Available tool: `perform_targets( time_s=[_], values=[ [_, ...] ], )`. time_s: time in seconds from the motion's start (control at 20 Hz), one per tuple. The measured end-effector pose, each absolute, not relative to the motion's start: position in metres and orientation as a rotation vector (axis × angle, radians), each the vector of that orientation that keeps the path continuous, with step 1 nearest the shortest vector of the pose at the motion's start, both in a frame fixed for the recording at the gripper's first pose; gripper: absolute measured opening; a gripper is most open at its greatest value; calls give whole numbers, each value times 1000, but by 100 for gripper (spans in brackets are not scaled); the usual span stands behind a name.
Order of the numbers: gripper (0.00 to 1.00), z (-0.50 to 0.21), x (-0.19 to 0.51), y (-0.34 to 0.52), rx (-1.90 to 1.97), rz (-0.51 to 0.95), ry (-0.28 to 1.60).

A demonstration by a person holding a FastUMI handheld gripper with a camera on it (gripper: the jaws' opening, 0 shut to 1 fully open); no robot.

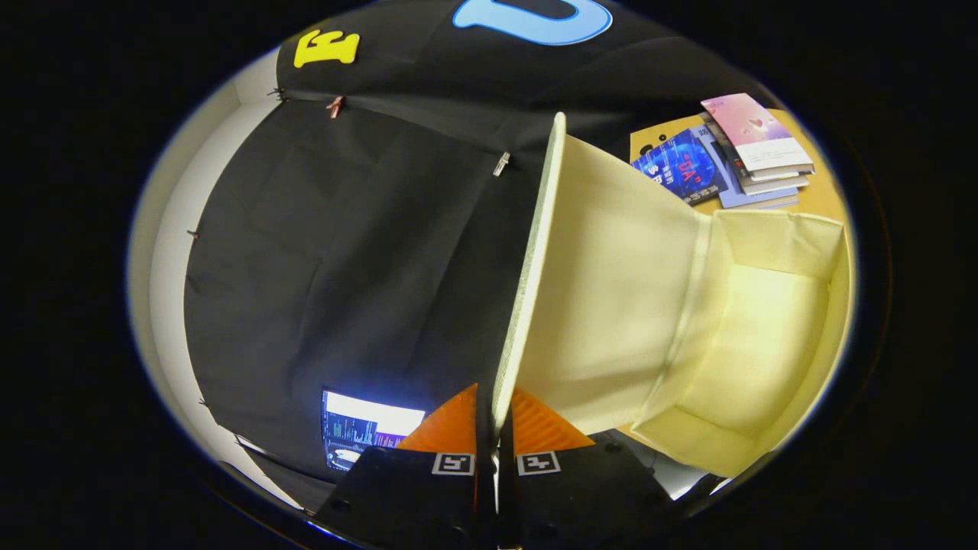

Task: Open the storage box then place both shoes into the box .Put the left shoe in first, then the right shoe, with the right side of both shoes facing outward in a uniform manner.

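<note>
The storage box lies open-mouthed ahead, its lid swung up off the tabletop by the books; my gripper is pinched tight on the lid's rim, so I swing wide, without twisting

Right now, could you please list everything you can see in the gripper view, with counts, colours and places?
Storage box: one, cream fabric, open, beyond the fingers.
Lid: one, cream, swung up, its edge between the fingers.
Books: a small stack, blue, pink and white covers, on the table beyond the box.
Table: one, yellowish wood, under the books.
Screen: one, lit, beside the fingers.
Gripper: one, fingers pinched on the lid's edge.
</note>
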State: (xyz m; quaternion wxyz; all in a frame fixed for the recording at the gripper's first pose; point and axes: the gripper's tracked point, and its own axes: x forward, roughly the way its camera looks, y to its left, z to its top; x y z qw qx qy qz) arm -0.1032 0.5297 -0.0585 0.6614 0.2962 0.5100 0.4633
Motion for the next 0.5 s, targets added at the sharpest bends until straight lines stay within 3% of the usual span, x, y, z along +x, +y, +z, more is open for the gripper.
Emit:
perform_targets(
  time_s=[0.2,0.3,0.5],
  values=[
    [7,-78,-104,569,639,1022,1162],
    [18,-85,-95,573,618,1001,1123],
    [81,-93,-82,551,541,962,1067]
  ],
)
